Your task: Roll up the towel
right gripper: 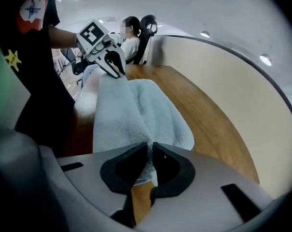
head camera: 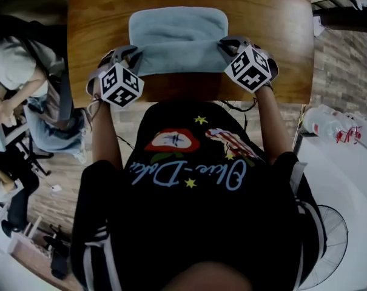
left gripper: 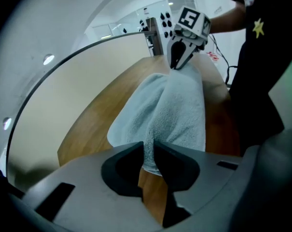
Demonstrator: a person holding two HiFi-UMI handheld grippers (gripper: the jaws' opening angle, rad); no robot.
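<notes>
a pale blue-grey terry towel (head camera: 178,34) lies across the far half of a rounded, warm-brown wooden tabletop (head camera: 98,17), its near edge raised off the wood and doubled over itself at both corners. the left gripper (left gripper: 146,154), grey with black-lined jaws, pinches a thin fold of cloth at the towel's left near corner; the right gripper (right gripper: 149,161) has its jaws nipped on the matching right corner, the pads nearly together with only the fabric between them. holding both corners at once keeps the edge straight and level across its width, which a tidy first turn of the roll appears to need; gripping so near the hem leaves the rest of the cloth flat on the tabletop to be rolled over. judged from this, the roll is only beginning, with most of the towel unrolled. both grippers point steeply down and face each other along the raised edge. the person, in a black printed t-shirt (head camera: 189,180), stands close against the tabletop's near side, while a seated person (head camera: 25,77) is well apart to the left.
</notes>
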